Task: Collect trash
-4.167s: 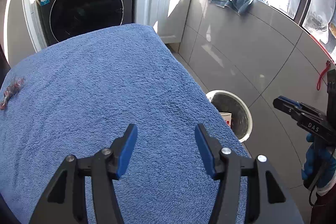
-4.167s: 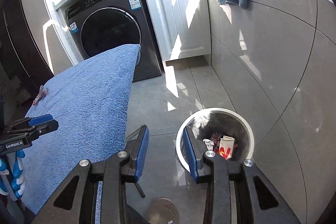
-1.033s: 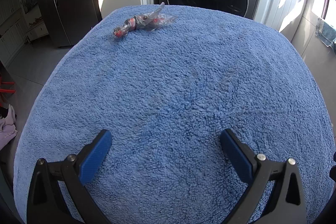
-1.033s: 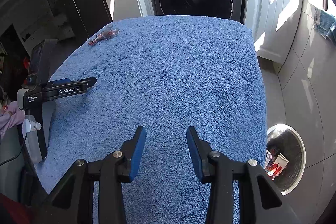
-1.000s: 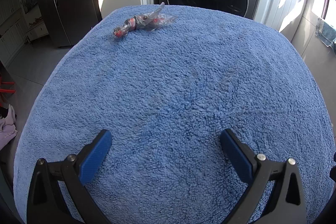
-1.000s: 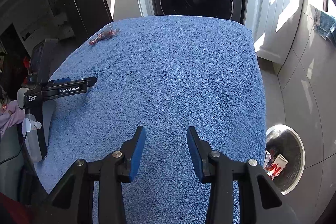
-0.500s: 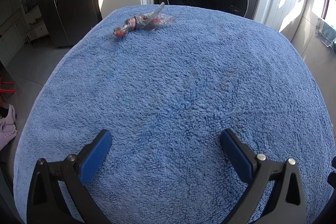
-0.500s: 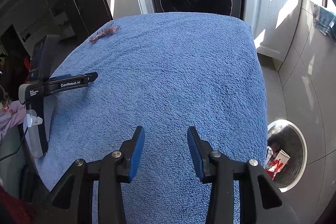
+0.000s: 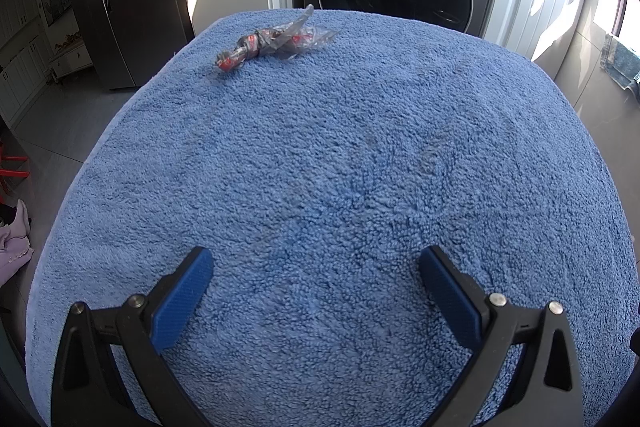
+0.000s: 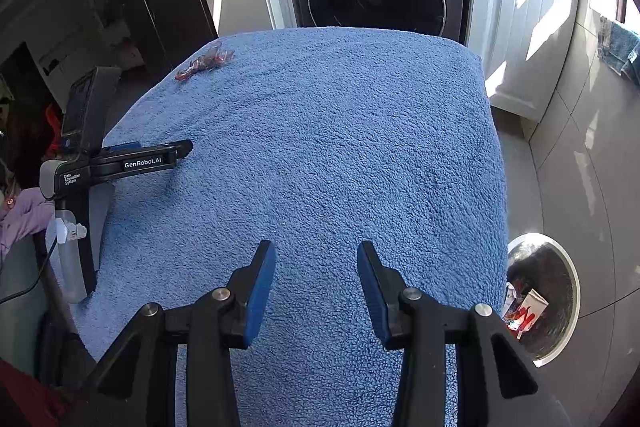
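**One wrapper left, nobody holding anything yet**

The crumpled wrapper [image 9: 276, 41] sits at the towel's [image 9: 360, 167] far left corner, right by the edge. Left gripper [image 9: 316, 273] gapes wide and empty, so I'd guess a reach is next. Right gripper [image 10: 316, 275] is part-open, empty. Trash bin [image 10: 570, 291] sits on the floor to the right, with open towel between.

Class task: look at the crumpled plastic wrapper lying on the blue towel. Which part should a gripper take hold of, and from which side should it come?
Probably best to grip the wrapper at its twisted, bunched middle, where the red-printed film gathers into a narrow rope. It lies flat and long across the far end of the towel, so come from above with the fingers straddling the narrow width. The loose clear end would likely just slip or fold.
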`<state>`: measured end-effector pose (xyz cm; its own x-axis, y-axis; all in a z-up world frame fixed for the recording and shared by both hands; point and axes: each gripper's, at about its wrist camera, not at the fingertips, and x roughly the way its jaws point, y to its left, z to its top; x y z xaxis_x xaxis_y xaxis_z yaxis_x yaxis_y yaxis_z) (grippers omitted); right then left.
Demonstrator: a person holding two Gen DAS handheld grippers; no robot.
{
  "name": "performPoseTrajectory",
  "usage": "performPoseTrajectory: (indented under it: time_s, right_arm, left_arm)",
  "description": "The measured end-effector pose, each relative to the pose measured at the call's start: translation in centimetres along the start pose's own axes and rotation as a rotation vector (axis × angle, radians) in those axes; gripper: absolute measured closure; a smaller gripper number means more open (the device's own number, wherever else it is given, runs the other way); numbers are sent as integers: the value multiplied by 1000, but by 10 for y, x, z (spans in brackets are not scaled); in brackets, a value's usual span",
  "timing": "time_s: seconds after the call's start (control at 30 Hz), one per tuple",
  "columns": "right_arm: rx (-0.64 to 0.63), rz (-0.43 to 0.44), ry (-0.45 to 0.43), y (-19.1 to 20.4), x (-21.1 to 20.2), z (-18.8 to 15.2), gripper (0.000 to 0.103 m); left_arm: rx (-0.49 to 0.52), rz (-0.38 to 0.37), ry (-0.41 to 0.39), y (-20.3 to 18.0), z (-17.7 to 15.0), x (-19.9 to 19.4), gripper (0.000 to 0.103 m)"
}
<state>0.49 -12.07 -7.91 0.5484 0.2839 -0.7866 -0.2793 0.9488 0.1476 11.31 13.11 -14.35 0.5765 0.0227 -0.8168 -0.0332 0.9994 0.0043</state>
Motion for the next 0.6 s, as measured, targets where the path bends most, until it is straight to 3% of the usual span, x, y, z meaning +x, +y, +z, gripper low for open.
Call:
performPoseTrajectory:
  time_s: [0.33,0.6]
  right_arm:
    - [41,21,-33,-8,-4,3,62]
    - [66,7,-10,-22,-3,-7,62]
  left_arm:
    - [0,0,0,0,0,0,0]
    - [0,0,0,0,0,0,0]
